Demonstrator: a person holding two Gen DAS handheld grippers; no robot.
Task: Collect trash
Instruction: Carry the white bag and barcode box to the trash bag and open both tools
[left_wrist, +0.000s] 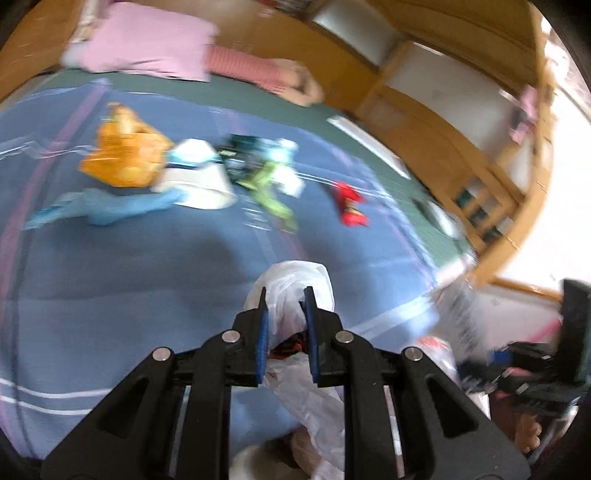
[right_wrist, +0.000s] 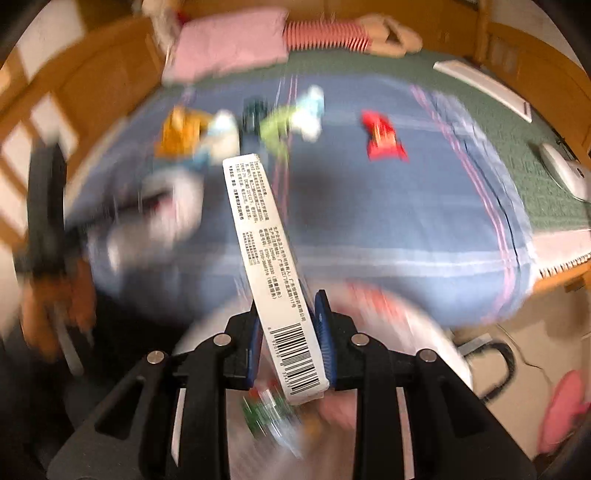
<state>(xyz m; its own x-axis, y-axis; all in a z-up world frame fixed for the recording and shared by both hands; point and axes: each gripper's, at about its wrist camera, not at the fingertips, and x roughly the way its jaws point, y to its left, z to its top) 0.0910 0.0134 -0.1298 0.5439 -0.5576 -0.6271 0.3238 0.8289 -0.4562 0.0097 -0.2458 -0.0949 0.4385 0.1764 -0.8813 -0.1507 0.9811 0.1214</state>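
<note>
Carrying the white box (right_wrist: 275, 273), pinched in the right gripper (right_wrist: 291, 332), required lowering it squarely into the near plastic bag (left_wrist: 295, 291), whose rim the clamped left gripper (left_wrist: 286, 321) held up.

Blue bedspread (left_wrist: 110, 295) with pale and pink stripes, pink pillow (left_wrist: 147, 40) at the far end, orange wrapper (left_wrist: 122, 155) left, red wrapper (left_wrist: 349, 205) right, white printed box (right_wrist: 271, 266) with a black barcode.

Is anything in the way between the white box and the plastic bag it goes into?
Nothing visible blocks it. The right gripper holds the white box just above the white plastic bag, which the left gripper pinches; the blur hides the bag's mouth.
</note>
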